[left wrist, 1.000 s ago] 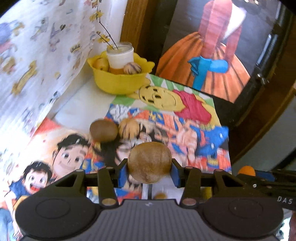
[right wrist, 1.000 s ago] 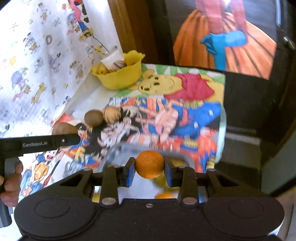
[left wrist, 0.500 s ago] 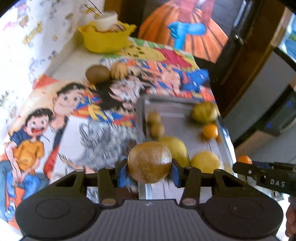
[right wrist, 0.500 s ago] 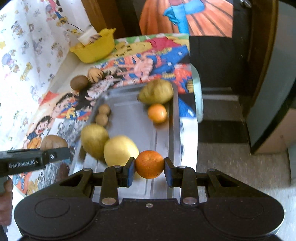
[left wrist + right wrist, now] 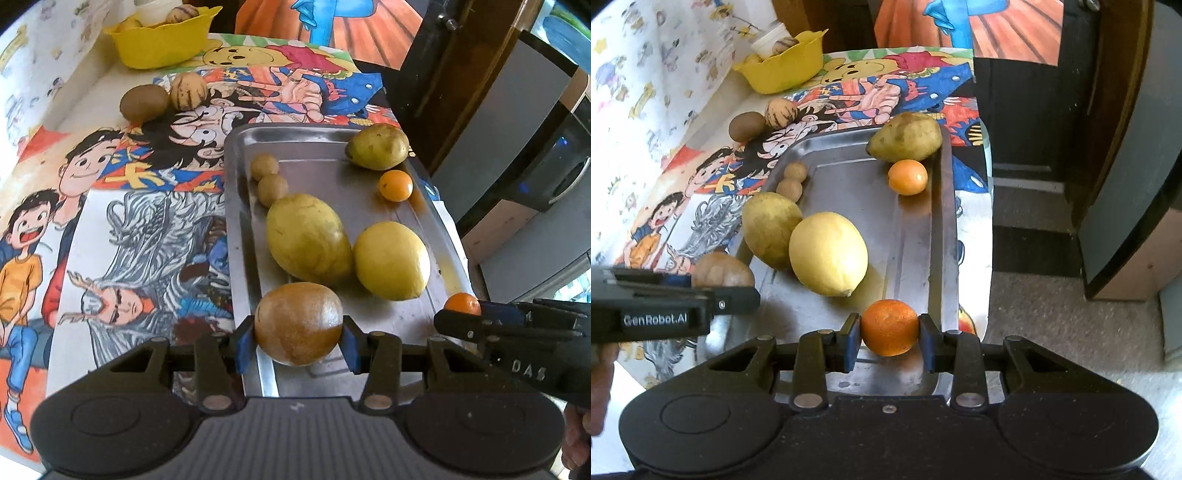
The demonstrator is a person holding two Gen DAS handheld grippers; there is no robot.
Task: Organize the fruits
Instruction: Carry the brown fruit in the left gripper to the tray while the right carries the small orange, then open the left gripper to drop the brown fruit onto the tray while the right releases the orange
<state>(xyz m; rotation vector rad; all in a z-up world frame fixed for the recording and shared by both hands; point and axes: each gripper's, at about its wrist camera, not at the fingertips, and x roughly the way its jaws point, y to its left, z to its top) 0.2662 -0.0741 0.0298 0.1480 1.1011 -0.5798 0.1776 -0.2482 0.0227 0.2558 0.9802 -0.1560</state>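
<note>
hiding tray (image 5: 436, 221) behind brown fruit (image 5: 298, 323)

My own gripper body is hiding the near end of the metal tray (image 5: 236, 229) in both views. The top edge is cutting off the white cup (image 5: 155, 4) in the yellow bowl (image 5: 162, 48), and my brown fruit (image 5: 298, 323) is covering the tray beneath it.

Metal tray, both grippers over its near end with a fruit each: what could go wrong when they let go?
1. The brown round fruit in the left gripper hangs over the metal tray's left rim; released there, it may roll onto the cloth.
2. The orange in the right gripper sits near the right rim and table edge; it could roll off.
3. The yellow lemon lies close by; either fruit may knock it.
</note>
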